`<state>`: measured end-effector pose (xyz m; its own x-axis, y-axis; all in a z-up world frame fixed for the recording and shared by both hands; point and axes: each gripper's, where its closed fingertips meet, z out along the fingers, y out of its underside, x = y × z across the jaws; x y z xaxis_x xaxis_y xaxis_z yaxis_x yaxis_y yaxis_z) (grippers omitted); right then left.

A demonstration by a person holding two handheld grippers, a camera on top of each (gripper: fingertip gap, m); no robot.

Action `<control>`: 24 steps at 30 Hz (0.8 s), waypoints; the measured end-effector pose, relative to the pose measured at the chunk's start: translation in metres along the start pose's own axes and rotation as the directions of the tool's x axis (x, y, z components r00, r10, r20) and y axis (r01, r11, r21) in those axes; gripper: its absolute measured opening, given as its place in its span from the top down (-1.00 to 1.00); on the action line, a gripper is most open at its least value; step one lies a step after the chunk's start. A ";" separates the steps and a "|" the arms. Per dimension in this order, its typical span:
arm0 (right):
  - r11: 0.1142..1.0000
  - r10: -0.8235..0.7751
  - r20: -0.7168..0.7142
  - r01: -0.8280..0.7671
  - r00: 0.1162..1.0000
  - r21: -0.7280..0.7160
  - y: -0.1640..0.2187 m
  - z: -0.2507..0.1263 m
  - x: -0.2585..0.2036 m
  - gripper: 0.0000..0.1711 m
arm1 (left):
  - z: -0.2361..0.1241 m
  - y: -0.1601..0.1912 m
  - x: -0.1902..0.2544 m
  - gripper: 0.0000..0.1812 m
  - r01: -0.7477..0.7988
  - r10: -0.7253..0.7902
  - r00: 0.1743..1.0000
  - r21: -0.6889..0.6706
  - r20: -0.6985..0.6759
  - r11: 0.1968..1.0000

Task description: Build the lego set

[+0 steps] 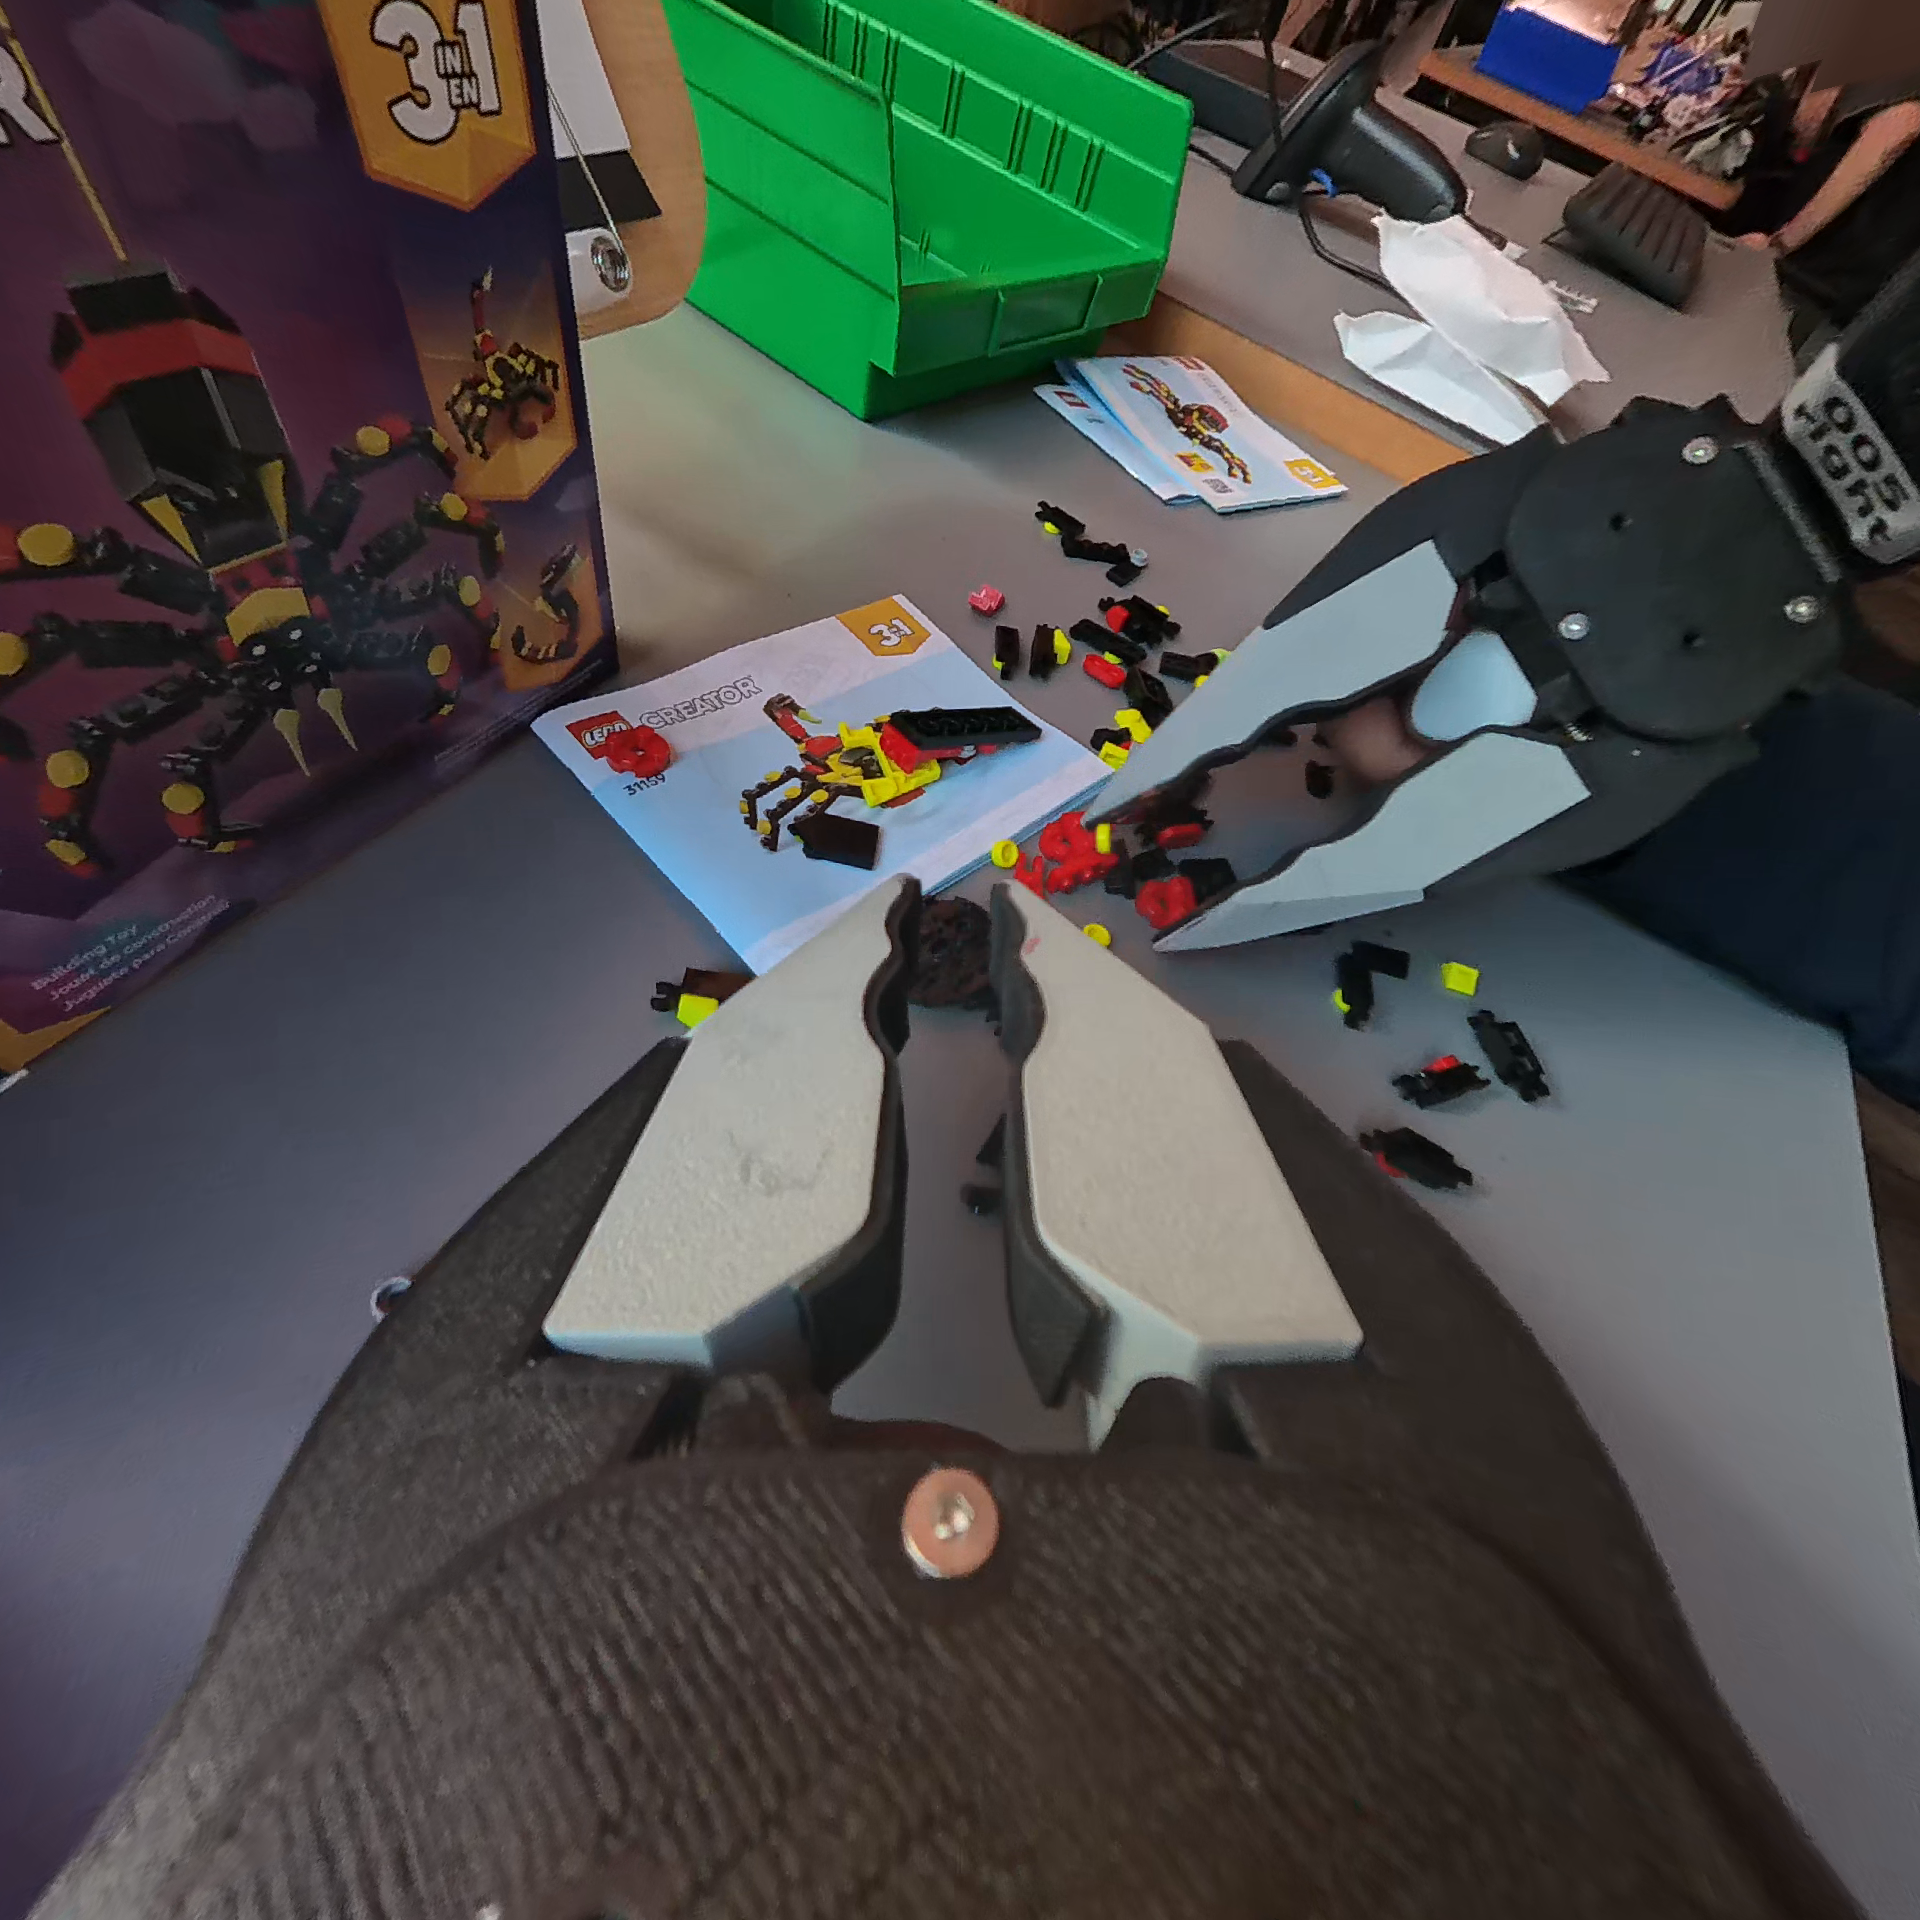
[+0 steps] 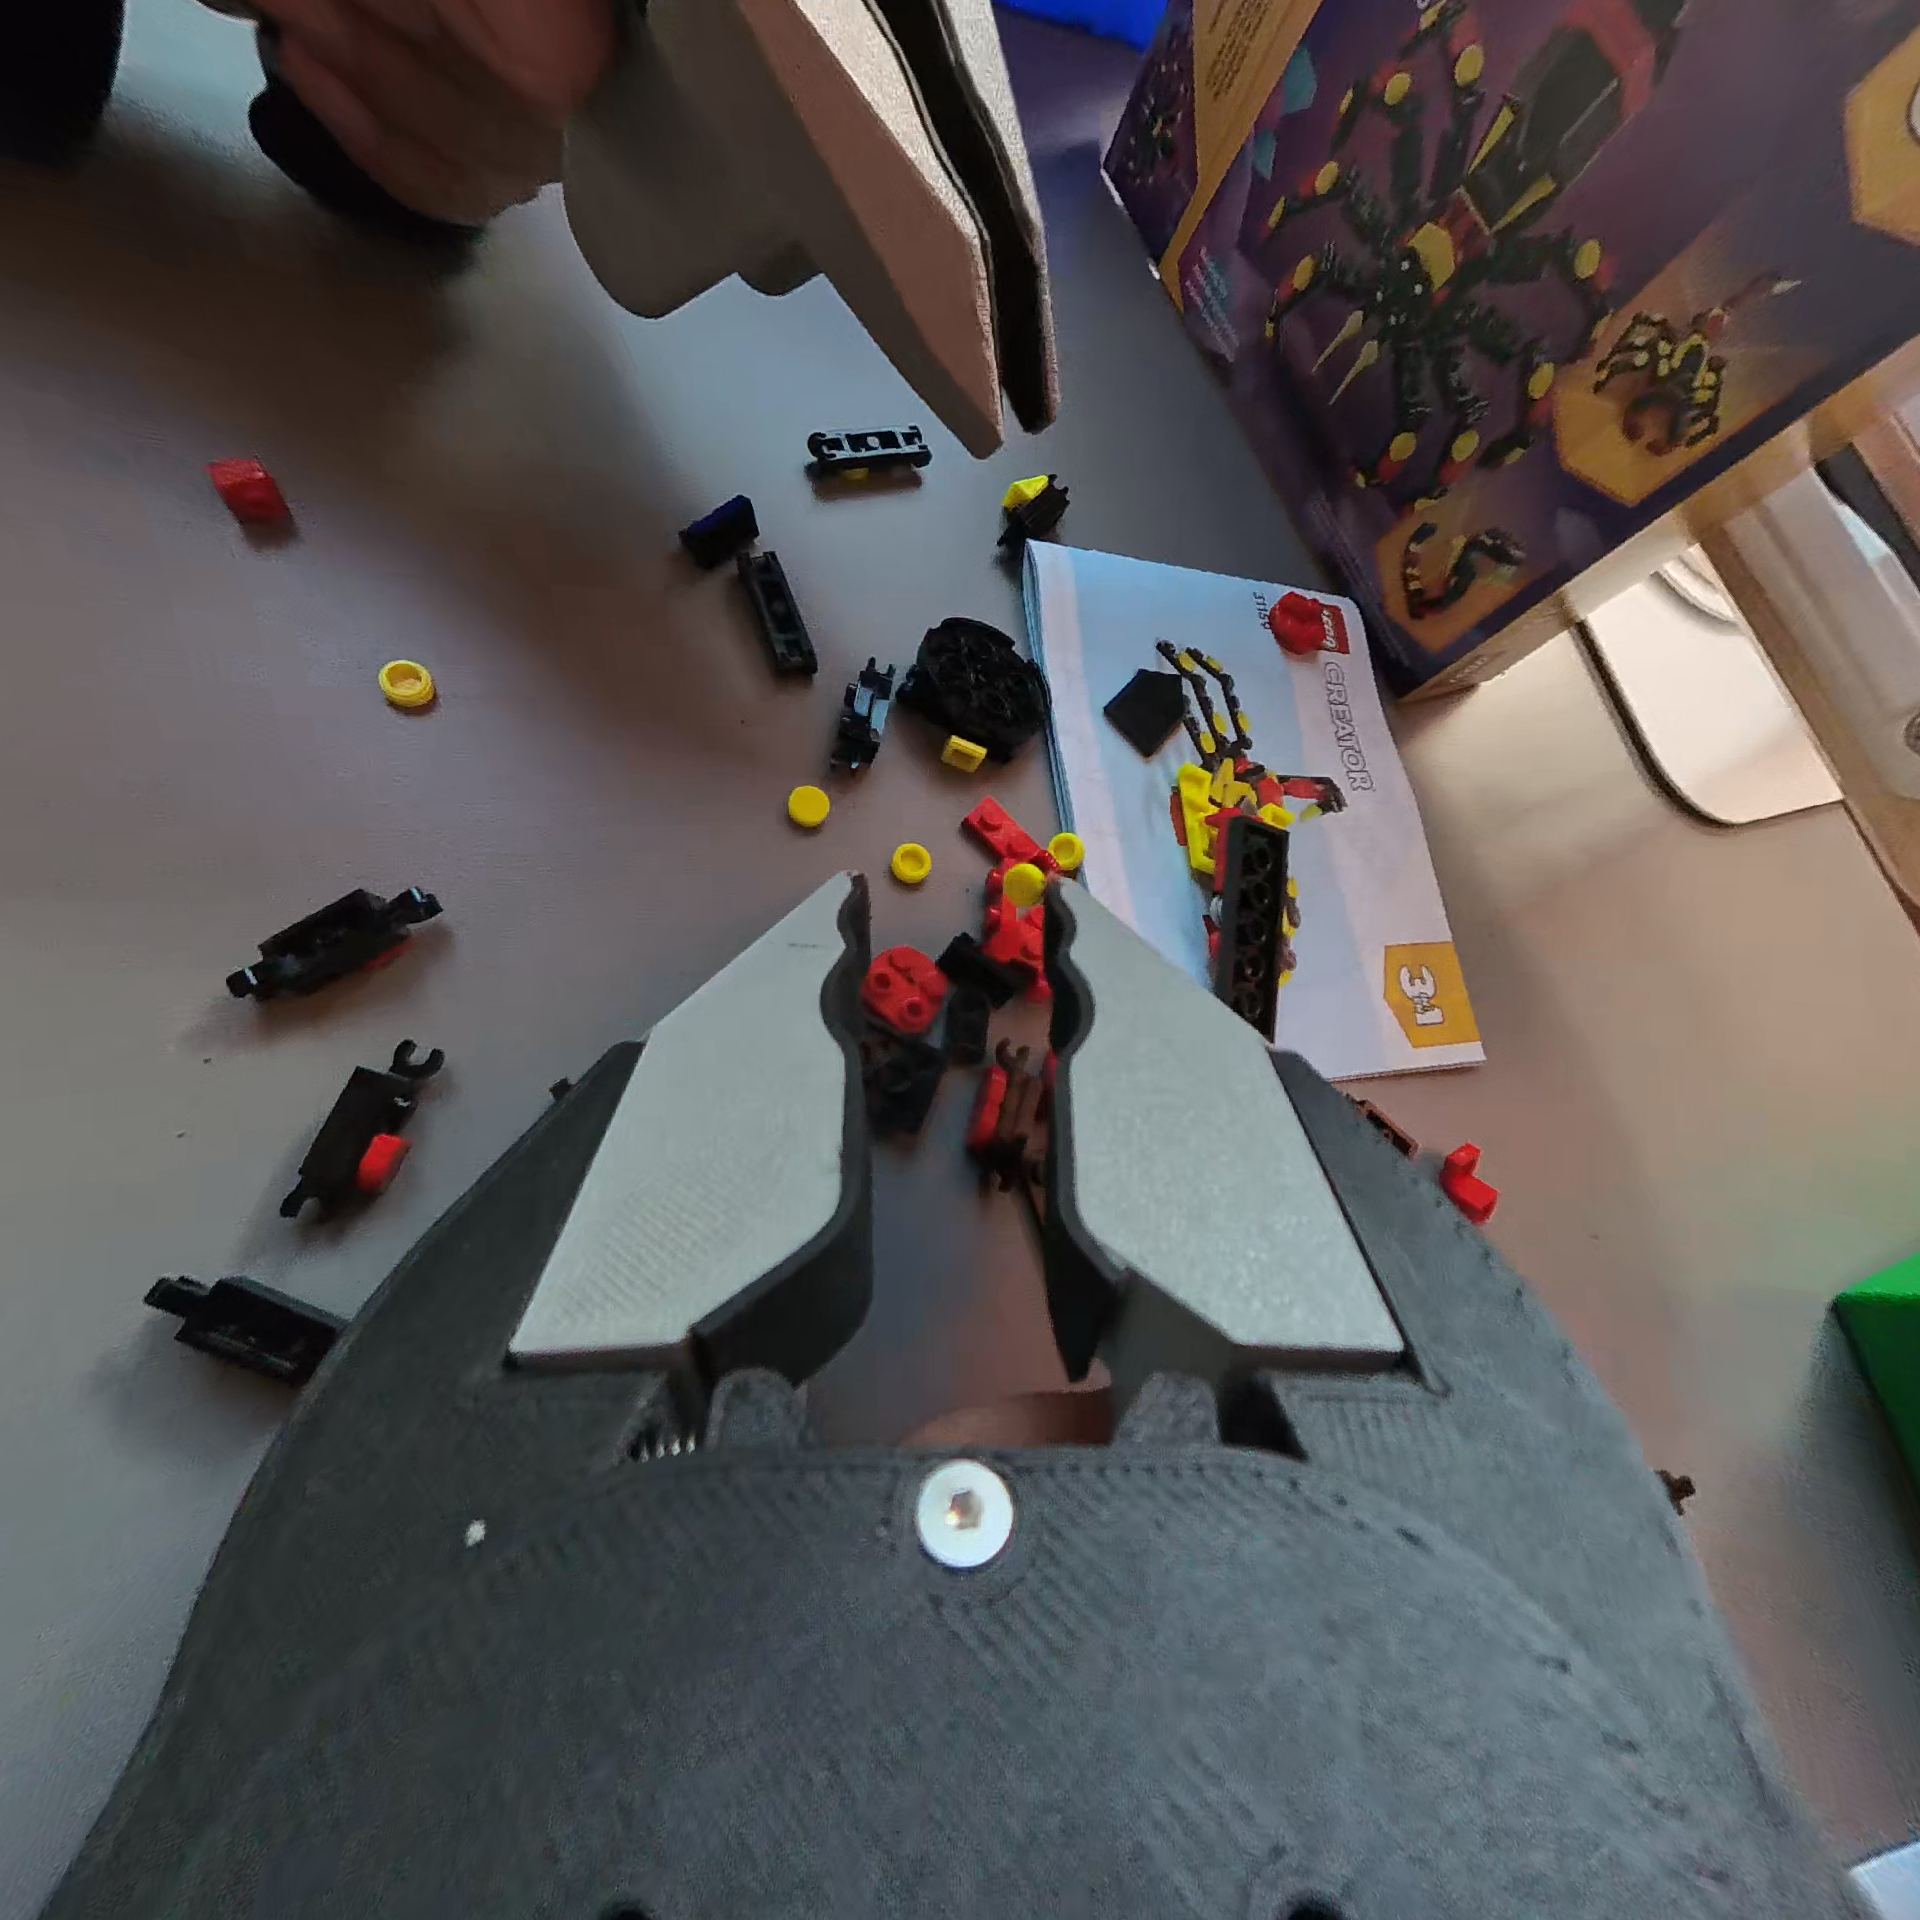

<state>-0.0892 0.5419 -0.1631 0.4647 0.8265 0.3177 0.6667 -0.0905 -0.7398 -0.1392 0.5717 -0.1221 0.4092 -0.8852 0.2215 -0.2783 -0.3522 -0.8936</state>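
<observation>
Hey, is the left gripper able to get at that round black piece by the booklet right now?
Probably yes. The left gripper points straight at the round black piece, jaws slightly apart, with nothing between them.

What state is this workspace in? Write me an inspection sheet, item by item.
Surface: grey table, no spills seen.
Job's things: loose red, black and yellow bricks scattered; instruction booklet with a long black plate on it; set box standing upright.
Clutter: green bin, second booklets, crumpled white paper.
Grippers: left gripper open, above a round black piece; right gripper open over the brick pile.
Cables: black cable at the far edge.
Surroundings: other desks behind.
</observation>
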 end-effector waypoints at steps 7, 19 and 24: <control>0.913 0.059 -0.340 0.087 0.939 0.400 -0.049 -0.043 0.044 0.83 | -0.004 -0.013 -0.004 0.88 -0.132 0.125 0.989 0.076 0.082 0.988; 0.912 0.273 -0.742 0.081 0.613 0.402 -0.012 -0.132 0.079 0.95 | -0.037 -0.034 -0.017 1.00 -0.524 0.406 0.774 0.133 0.485 0.841; 0.931 0.264 -0.736 0.034 0.624 0.363 -0.007 -0.130 0.060 0.95 | -0.063 -0.033 -0.003 1.00 -0.578 0.399 0.723 0.178 0.564 0.796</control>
<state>0.0098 0.5196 -0.0623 0.8948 0.0827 0.4388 0.4248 0.1453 -0.8936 -0.1861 0.5671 -0.0690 0.6748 -0.6094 -0.4163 -0.3035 0.2850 -0.9092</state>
